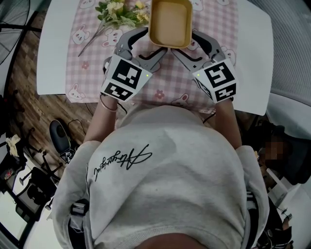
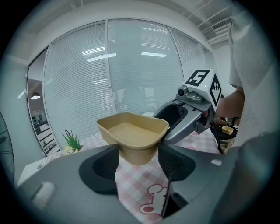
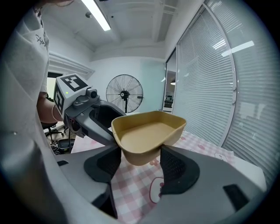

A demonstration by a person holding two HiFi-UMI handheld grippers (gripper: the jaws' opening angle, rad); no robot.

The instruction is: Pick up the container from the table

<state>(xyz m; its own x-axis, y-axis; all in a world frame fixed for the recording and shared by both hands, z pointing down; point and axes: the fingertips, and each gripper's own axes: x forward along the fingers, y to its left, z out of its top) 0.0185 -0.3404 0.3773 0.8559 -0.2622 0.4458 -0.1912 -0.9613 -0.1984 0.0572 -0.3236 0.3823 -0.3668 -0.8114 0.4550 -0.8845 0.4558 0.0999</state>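
- Your grey sweatshirt (image 1: 165, 160) fills the near view. Its black cursive script is too looped to read with confidence.
- Your left gripper (image 2: 139, 158) and right gripper (image 3: 139, 159) are each clamped on the near end of the empty tan pulp container (image 1: 170, 22). It hangs just above the pink checked tablecloth (image 1: 87, 53).
- Both grips sit at one end, on tapered walls, so the far end could droop or the container could slide out.
- If you raise one hand faster, it will likely twist. If you squeeze harder, the thin wall may buckle.
- The flower sprig (image 1: 119, 12) lies just to the left, and a swing could brush it.
- No brand or label shows on the container. The marker cubes (image 1: 125, 77) carry only black-and-white patterns.
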